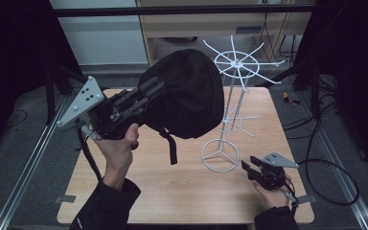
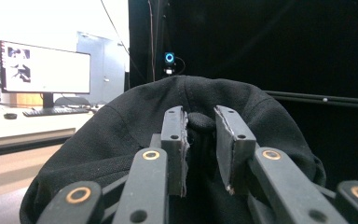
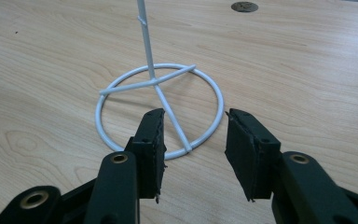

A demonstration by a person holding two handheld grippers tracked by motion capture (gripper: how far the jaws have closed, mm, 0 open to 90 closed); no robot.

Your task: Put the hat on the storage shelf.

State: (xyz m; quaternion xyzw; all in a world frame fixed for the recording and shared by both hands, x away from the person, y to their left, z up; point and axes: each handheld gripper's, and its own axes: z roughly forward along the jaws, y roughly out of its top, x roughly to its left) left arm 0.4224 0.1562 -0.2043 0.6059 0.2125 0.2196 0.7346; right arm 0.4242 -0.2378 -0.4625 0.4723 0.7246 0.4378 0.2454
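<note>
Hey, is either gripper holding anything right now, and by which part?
The left gripper holds the black cap by a pinch of its fabric. The right gripper is open, holding nothing.

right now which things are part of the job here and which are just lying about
In the job:
- black cap, pinched in the left gripper
- white wire hat stand, upright on the table
- right gripper, open, at the stand's ring base

Lying about:
- monitor and keyboard on a desk
- cables on the floor
</note>
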